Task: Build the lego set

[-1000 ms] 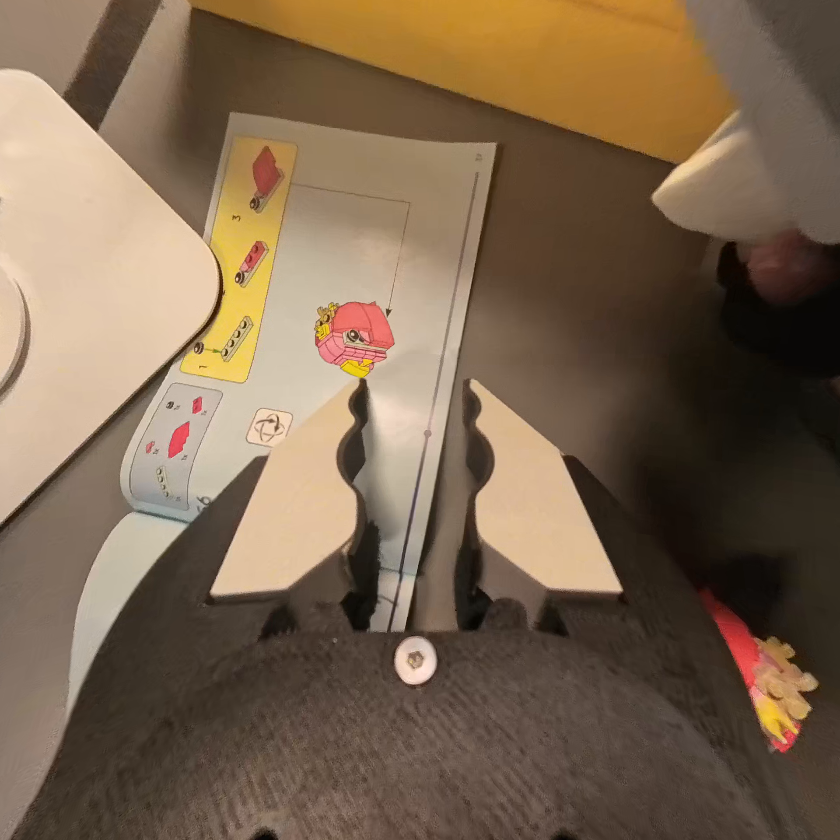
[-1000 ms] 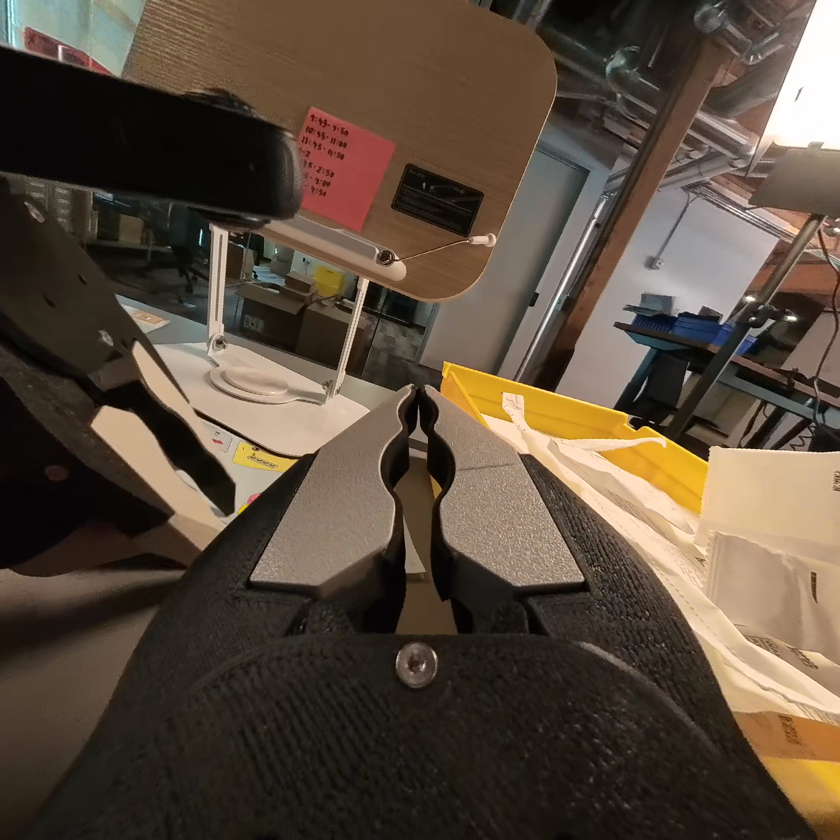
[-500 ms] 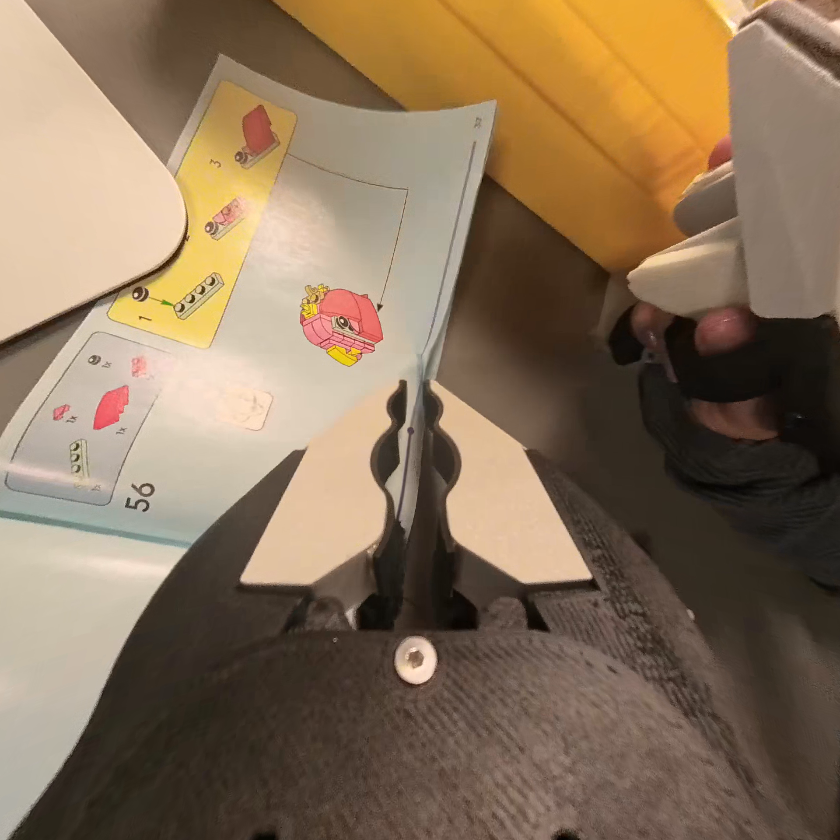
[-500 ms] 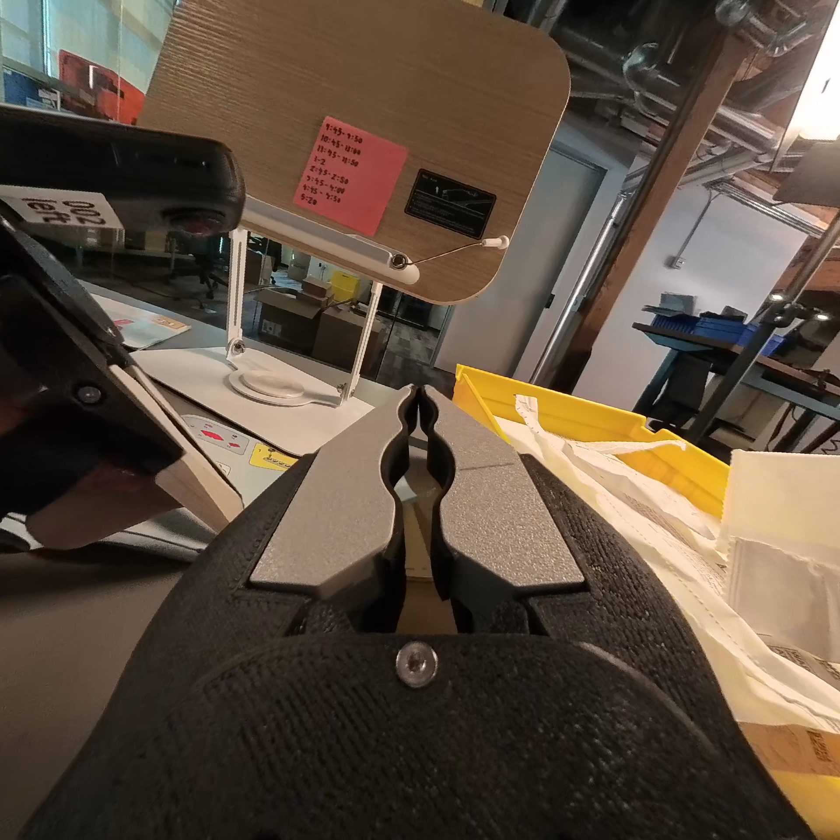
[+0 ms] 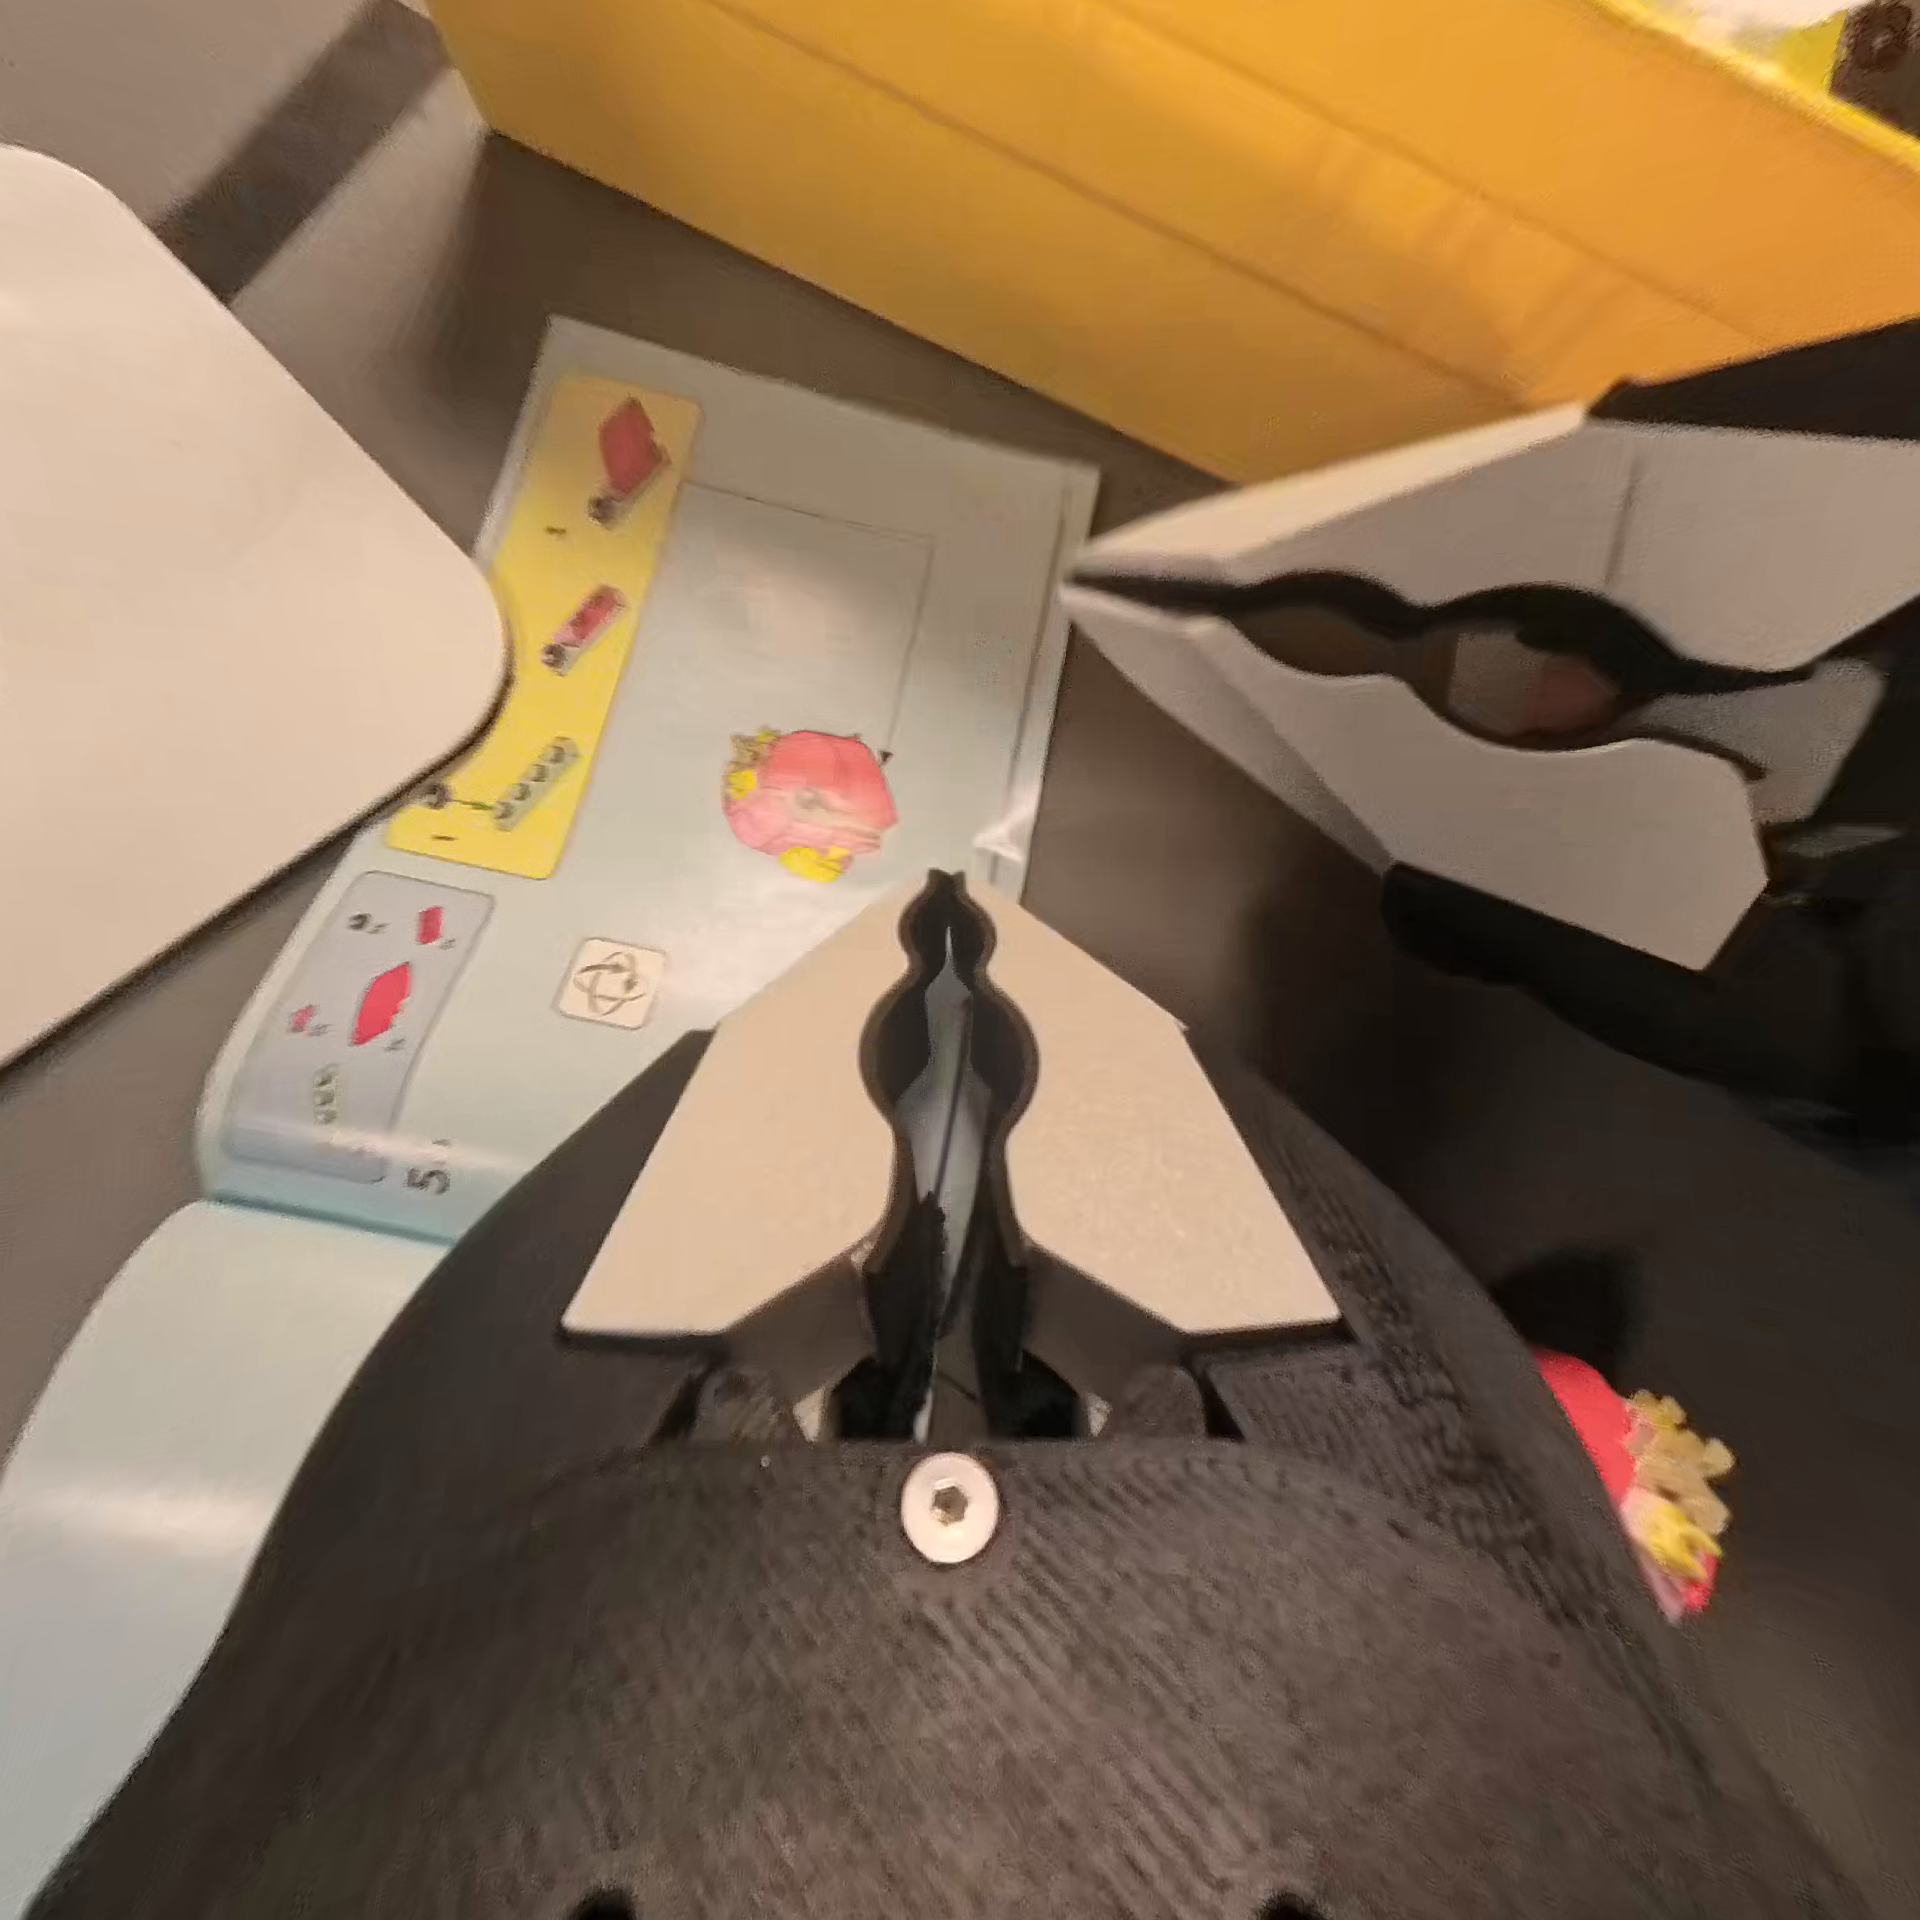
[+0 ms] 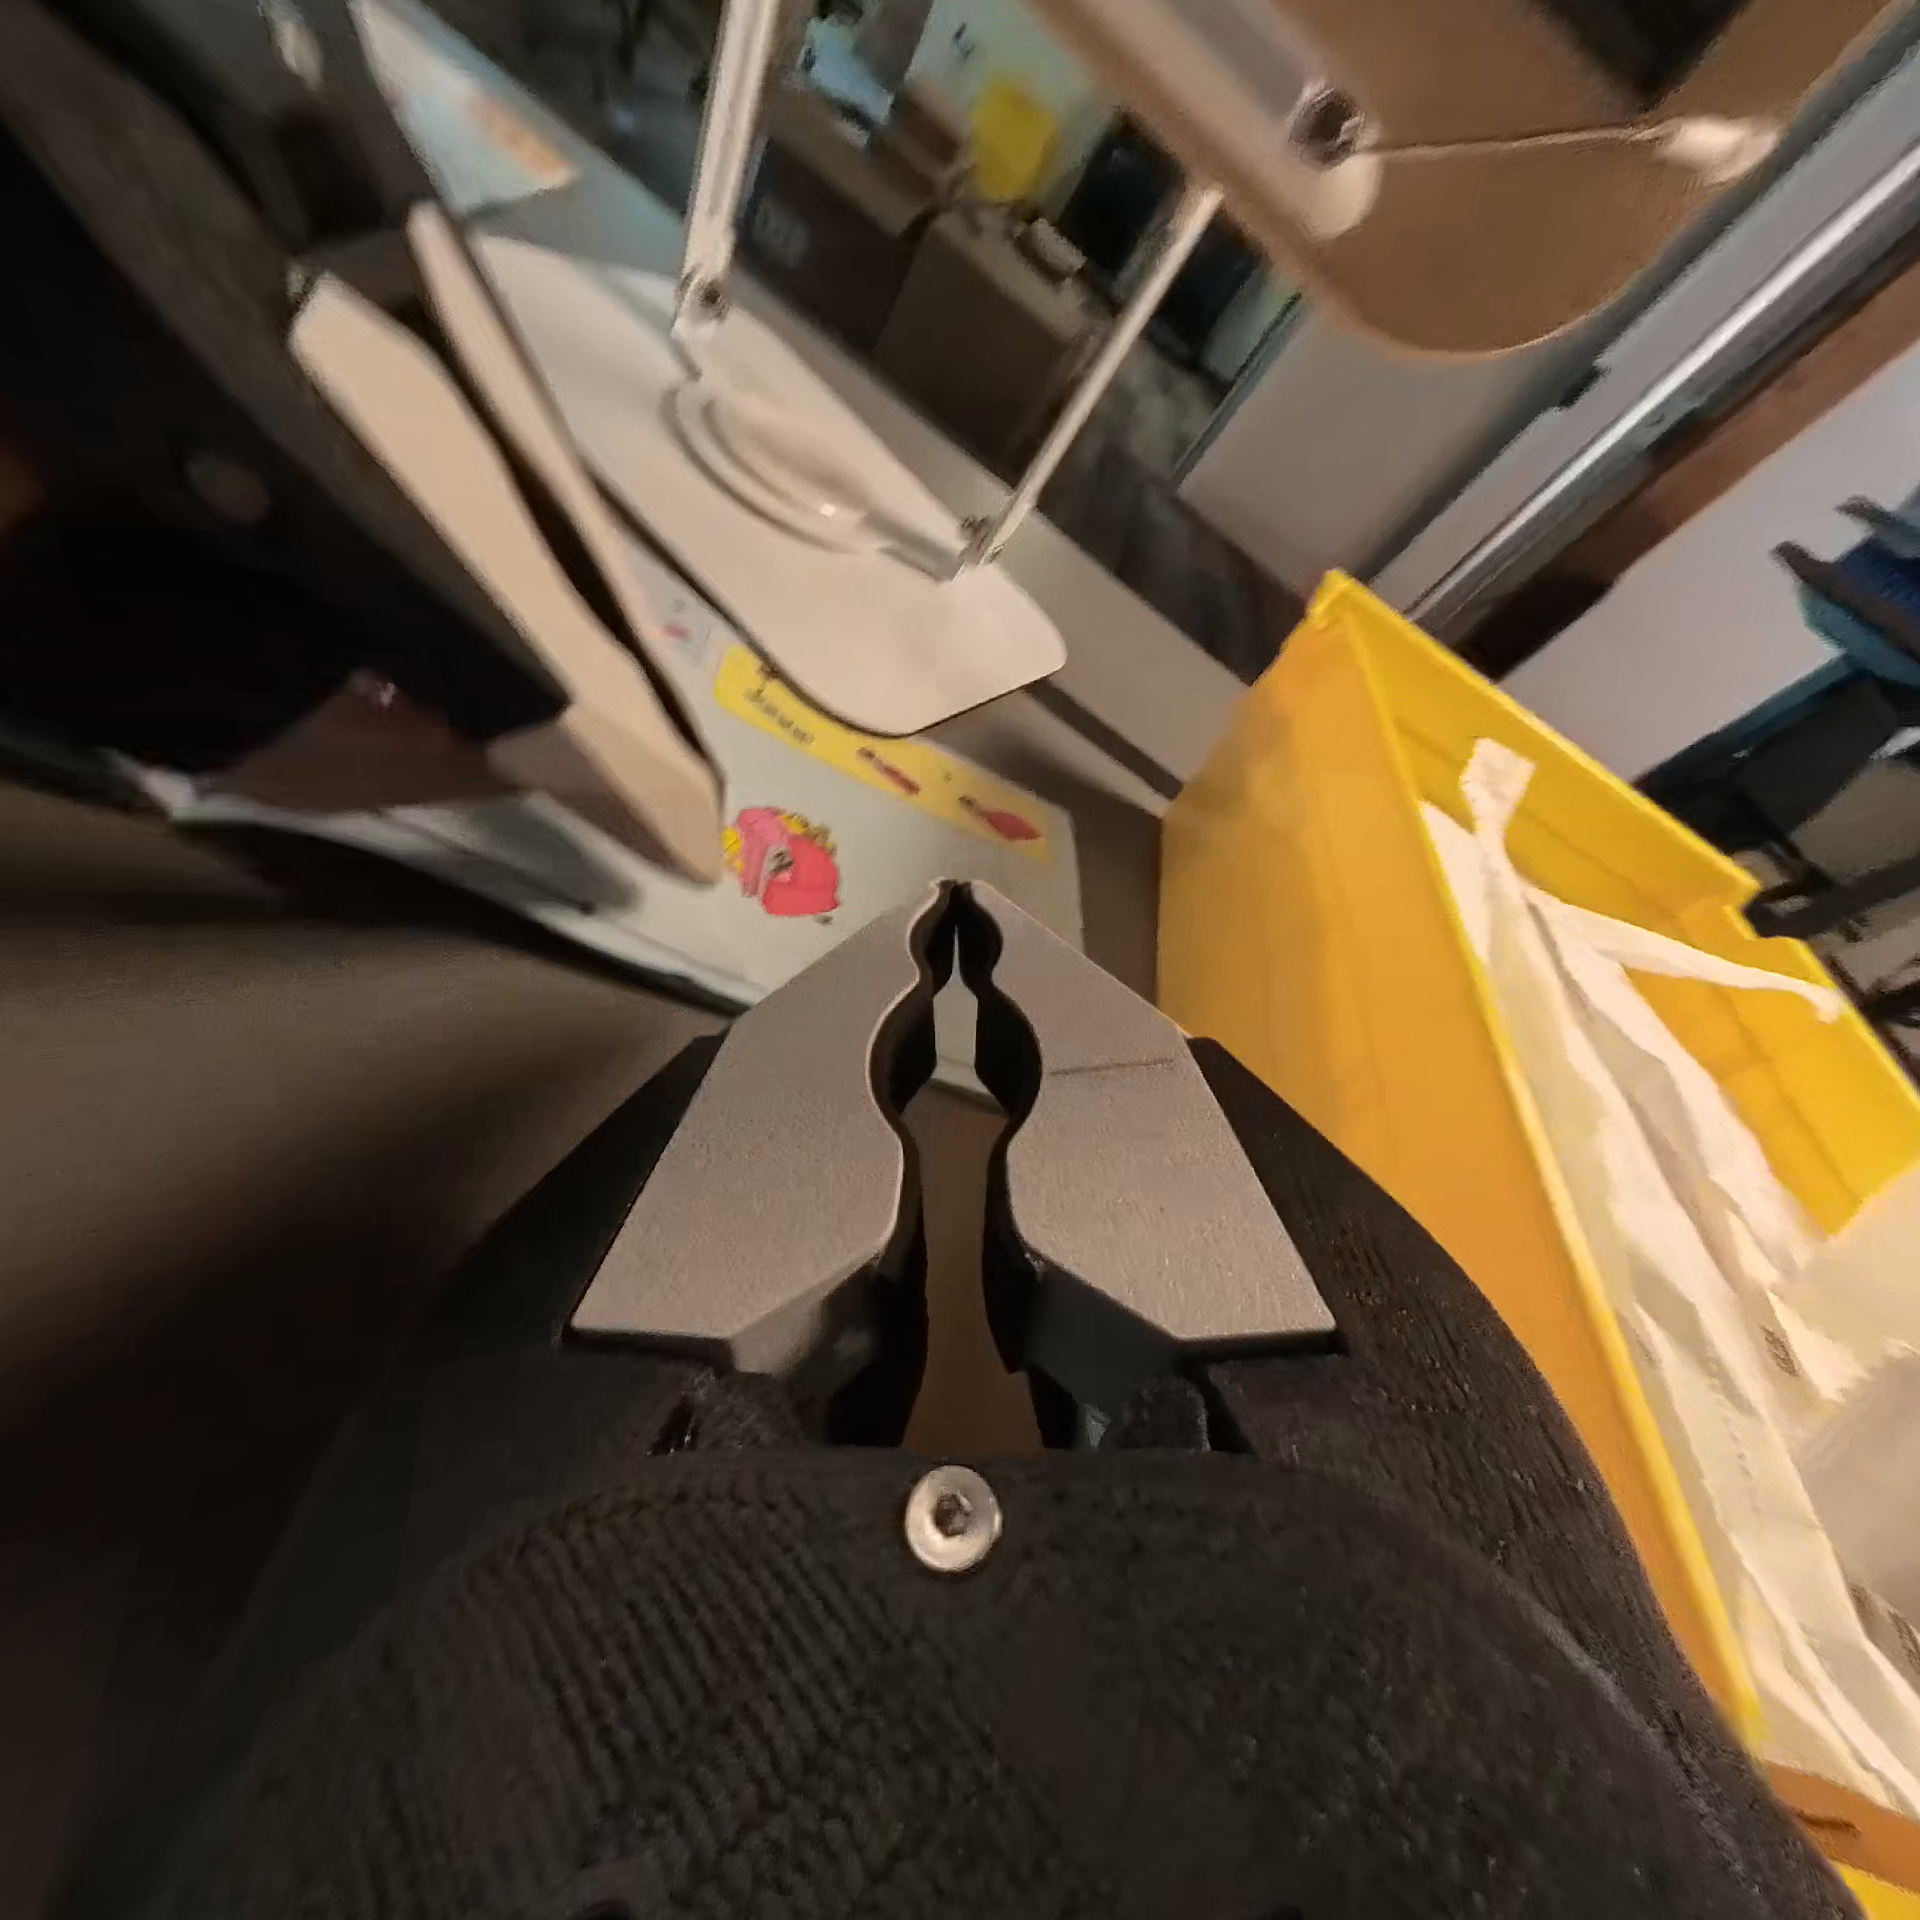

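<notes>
left claw [image 5: 948,883]: centre frame, tilted down over bench [image 5: 1195,935], tan tips pinching right edge of glossy pale-blue instruction booklet [image 5: 790,644] | right claw [image 6: 954,891]: low, level, grey tips pressed together, bare | smooth yellow plastic bin [image 6: 1330,935]: right | white rounded stand base [image 5: 208,582]: left

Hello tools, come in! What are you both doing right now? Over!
Left tool shut on a page of the building-instruction booklet. Right tool shut, nothing in it, near booklet's edge. Yellow bin close alongside.
</notes>
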A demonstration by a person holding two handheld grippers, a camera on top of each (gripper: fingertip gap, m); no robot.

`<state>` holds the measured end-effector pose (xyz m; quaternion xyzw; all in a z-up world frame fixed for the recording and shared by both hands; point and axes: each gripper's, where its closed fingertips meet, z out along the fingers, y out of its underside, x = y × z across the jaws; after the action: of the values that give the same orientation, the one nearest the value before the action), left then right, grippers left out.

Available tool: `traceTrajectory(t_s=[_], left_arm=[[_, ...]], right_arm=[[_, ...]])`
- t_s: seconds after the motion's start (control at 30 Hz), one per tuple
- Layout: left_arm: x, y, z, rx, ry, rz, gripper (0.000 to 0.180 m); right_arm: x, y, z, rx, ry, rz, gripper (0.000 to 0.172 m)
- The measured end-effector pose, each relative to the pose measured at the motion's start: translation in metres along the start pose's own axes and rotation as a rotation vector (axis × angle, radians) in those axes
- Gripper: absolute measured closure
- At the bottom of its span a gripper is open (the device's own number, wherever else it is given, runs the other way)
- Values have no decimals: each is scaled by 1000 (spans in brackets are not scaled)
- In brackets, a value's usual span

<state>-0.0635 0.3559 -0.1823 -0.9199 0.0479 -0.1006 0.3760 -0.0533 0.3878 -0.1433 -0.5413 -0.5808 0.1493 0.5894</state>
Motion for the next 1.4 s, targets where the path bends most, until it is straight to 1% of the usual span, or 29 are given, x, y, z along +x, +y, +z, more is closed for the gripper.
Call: traceTrajectory(t_s=[0.07, 0.13, 0.2, 0.23, 0.27, 0.3, 0.33, 0.37, 0.4, 0.43, 0.53, 0.63, 0.77, 0.9, 1.03, 1.1, 1.17, 1.2, 1.23, 1.3, 1.37, 1.4], left_arm=[[-5, -4, -7, 32, -12, -14, 180], [-6, -8, -12, 60, 9, -34, 180], [-3, -5, -13, 44, 41, -30, 180], [2, -3, -13, 31, 80, -15, 180], [4, -1, -12, 23, 87, -1, 180], [2, -1, -11, 22, 59, 14, 180], [2, -2, -10, 20, 43, 43, 172], [3, -2, -8, 13, 24, 73, 154], [4, -1, -7, 1, 10, 107, 139], [5, -1, -5, -10, -6, 143, 136], [5, 0, -1, -26, -54, 198, 148], [8, 3, 5, -47, -56, 204, 149], [1, 4, 10, -64, -145, 259, 153], [2, 0, 8, -38, -123, 207, 158], [2, -2, 5, -5, -66, 127, 163], [2, -3, 5, 1, -69, 137, 165], [0, -5, 4, 5, -106, 177, 169], [-3, -7, 3, 9, -150, 202, 177], [-5, -8, 3, 7, -182, 236, 177], [-3, -6, 5, -12, -196, 278, 175], [1, -5, 9, -25, -185, 284, 173], [4, -5, 10, -21, -173, 280, 168]], right_arm=[[-10, 6, 1, -38, -59, -34, 172], [-20, 11, 1, -78, -111, -58, 172], [-16, 8, -1, -53, -84, -52, 172], [-11, 4, -3, -23, -57, -34, 172], [-4, -1, -6, 14, -17, -16, 172], [5, -6, -9, 61, 36, -7, 172], [14, -11, -12, 109, 87, -5, 172], [20, -14, -15, 145, 123, 0, 172], [25, -17, -17, 169, 150, 9, 172], [30, -18, -19, 184, 173, 18, 172], [35, -19, -21, 203, 194, 46, 172], [35, -18, -21, 203, 189, 60, 172], [35, -19, -20, 205, 185, 61, 172], [34, -19, -20, 205, 183, 56, 172], [34, -19, -19, 205, 181, 58, 172], [34, -19, -19, 205, 181, 57, 172], [34, -19, -19, 205, 181, 57, 172], [34, -19, -19, 205, 181, 59, 172], [34, -20, -19, 206, 181, 60, 172], [34, -20, -19, 206, 181, 61, 172], [35, -20, -19, 208, 183, 64, 172], [35, -20, -19, 210, 185, 67, 172]])
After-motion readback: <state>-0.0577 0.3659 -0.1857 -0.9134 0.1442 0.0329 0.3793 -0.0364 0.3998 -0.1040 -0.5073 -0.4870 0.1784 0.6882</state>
